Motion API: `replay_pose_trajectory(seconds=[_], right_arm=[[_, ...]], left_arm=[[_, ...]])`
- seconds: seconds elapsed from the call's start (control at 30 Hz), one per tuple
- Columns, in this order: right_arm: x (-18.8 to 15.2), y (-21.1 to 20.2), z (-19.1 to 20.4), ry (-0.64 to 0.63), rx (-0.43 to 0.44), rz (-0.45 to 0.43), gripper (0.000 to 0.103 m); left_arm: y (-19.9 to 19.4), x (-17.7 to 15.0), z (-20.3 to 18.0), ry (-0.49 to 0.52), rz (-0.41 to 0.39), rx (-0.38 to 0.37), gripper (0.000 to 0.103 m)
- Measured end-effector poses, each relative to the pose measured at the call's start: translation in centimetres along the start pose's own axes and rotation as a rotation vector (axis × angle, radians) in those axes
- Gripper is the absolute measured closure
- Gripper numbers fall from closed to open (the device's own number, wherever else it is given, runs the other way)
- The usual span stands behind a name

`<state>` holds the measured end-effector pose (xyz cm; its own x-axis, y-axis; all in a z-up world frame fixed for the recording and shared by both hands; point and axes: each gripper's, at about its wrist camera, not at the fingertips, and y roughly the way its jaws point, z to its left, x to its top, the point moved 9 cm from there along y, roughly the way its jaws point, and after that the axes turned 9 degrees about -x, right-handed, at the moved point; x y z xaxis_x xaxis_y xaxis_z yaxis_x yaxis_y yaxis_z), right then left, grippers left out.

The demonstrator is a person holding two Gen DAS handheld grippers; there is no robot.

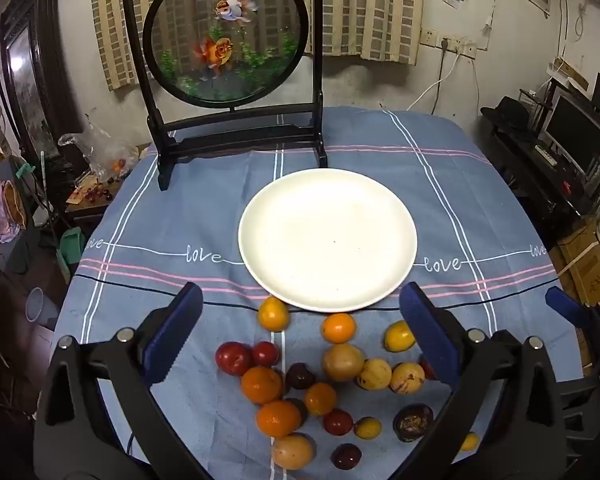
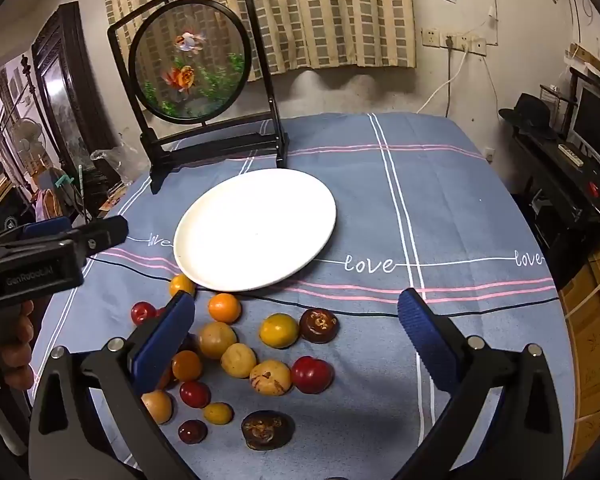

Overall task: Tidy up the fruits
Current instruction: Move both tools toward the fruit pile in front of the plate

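Two grippers hover over a desk (image 1: 440, 200) draped in a blue checked cloth, both tilted down toward a scatter of small fruits and both spread wide with nothing between their jaws. The left gripper (image 1: 300, 336) frames the pile from the near edge; the right gripper (image 2: 296, 336) hangs just beside it, over the pile's right side.

The fruits (image 1: 320, 380) lie loose on the cloth in front of a bare white plate (image 1: 328, 240): oranges, red plums, yellow-brown round ones and two dark, wrinkled ones, several of them touching. One orange (image 1: 273, 314) sits right against the plate's near rim.

The step in hand looks like the first pick, with the plate the likely destination. Doing it well probably means starting at the edge of the pile, where a fruit such as the dark one (image 2: 318, 325) stands apart from its neighbours, so the pads close on one fruit without nudging others. Round fruit rolls easily; a centred, gentle squeeze across its widest part and a low set-down on the plate should keep it from escaping.
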<state>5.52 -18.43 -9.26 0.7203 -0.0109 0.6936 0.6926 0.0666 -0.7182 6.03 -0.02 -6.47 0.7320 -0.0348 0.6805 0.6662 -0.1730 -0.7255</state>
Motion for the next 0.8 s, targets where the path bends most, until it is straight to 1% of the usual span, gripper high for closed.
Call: replay_pose_trajectory(seconds=[0.07,0.13,0.27,0.3,0.37,0.53,0.7,0.8], right_arm=[[0.0,-0.1,0.0,-0.004,-0.004,-0.007,0.001],[0.3,-1.2,0.6,-0.021,-0.012,-0.02,0.001],[0.5,-1.4,1.0,-0.05,-0.011,-0.011,0.001],[0.5,-1.5,0.9,-0.051,-0.007,-0.013,0.001],[0.2,-1.5,1.0,-0.066,-0.005,-0.017,0.001],[-0.3,-1.6,1.1,-0.08,-0.004,-0.018,0.001],[-1.1,-1.6,1.2,-0.091,0.01,0.008,0.001],[-1.9,-1.9,1.1,-0.129,0.021,0.038,0.001]], left_arm=[[-0.2,0.1,-0.1,0.002,-0.007,-0.009,0.003],[-0.2,-0.1,-0.3,0.022,-0.014,0.004,0.003],[-0.4,-0.5,-0.4,0.021,-0.013,0.011,0.003],[-0.5,-0.6,-0.2,0.024,-0.003,0.009,0.003],[-0.5,-0.7,0.0,0.026,-0.006,0.031,0.003],[-0.4,-1.5,0.6,0.017,0.02,0.033,0.003],[-0.6,-1.9,0.8,0.033,0.028,0.035,0.003],[-1.0,-2.8,1.6,0.045,0.029,0.012,0.003]])
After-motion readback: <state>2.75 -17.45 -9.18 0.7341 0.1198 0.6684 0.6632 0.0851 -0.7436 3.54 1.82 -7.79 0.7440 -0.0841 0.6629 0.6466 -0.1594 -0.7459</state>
